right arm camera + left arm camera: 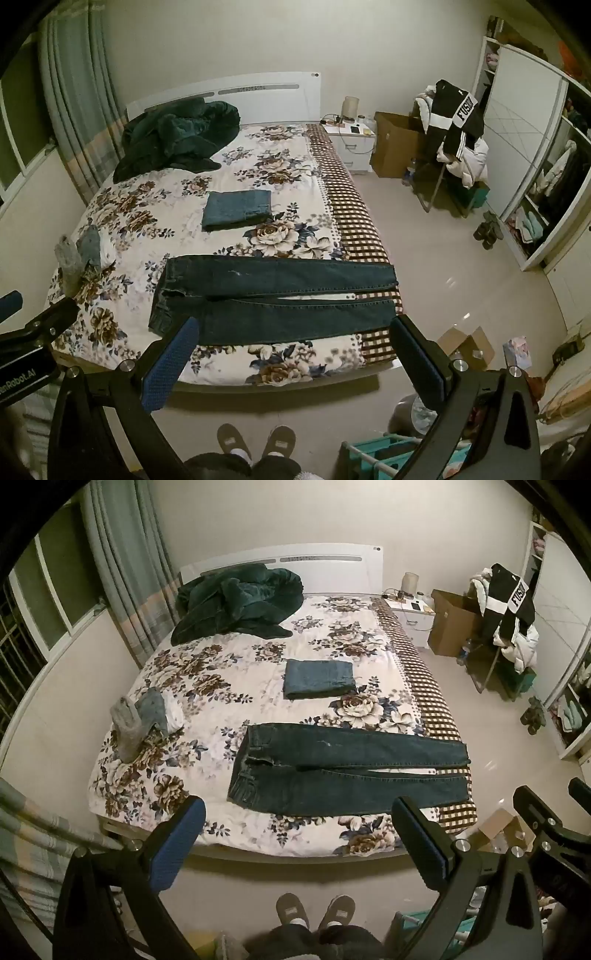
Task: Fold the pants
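Dark blue jeans (pixel 343 768) lie flat across the near part of the floral bed (pixel 207 823), waistband to the left, both legs stretched right to the bed's edge. They also show in the right wrist view (pixel 273 295). A second pair of jeans (pixel 319 678), folded into a rectangle, lies mid-bed; it shows in the right wrist view too (pixel 238 214). My left gripper (pixel 299 843) is open and empty, held above the floor in front of the bed. My right gripper (pixel 295 363) is open and empty, also short of the bed.
A dark green blanket (pixel 236 605) is heaped by the headboard. Small folded clothes (pixel 147 720) sit at the bed's left edge. A nightstand (pixel 410 616), cardboard box (pixel 454 624) and a chair piled with clothes (pixel 506 627) stand to the right. A small open box (pixel 465 347) lies on the floor.
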Motion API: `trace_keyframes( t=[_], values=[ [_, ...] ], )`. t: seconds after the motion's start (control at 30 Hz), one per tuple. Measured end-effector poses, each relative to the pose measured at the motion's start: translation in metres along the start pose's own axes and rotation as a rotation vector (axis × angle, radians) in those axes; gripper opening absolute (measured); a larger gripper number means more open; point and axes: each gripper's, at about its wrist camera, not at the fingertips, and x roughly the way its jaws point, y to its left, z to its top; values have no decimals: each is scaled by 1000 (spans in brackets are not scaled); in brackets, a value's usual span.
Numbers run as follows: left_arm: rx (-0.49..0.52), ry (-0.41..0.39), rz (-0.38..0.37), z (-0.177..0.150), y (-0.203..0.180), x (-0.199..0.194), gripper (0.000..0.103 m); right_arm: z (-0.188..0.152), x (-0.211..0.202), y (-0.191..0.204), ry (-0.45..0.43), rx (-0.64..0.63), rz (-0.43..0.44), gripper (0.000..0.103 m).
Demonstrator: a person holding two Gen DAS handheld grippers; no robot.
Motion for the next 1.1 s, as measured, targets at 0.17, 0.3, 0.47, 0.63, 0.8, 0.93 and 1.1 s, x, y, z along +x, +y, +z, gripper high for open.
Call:
trace_keyframes(
  t=[0.17, 0.3, 0.47, 0.63, 0.8, 0.93, 1.1],
  values=[
    [-3, -8, 0, 0, 0, -2, 103, 1, 1, 0, 3, -6, -7, 103],
    [-2, 4, -4, -2, 2, 0, 103, 1, 1, 0, 4, -6, -6, 103],
    [-4, 3, -4, -2, 2, -1, 103, 2, 1, 0, 6, -6, -3, 103],
    [-3, 2, -3, -2, 1, 0, 103, 3, -3, 5, 5, -10, -4, 103],
    [-7, 0, -4, -3, 10, 1, 103, 1, -3, 8, 6, -10, 0, 103],
    [-7, -1, -5, -3, 11, 1, 103, 4, -3, 13, 5, -12, 1, 103],
    [-9, -2, -4, -3, 9, 1, 103, 3, -4, 12, 5, -12, 0, 103]
  ],
)
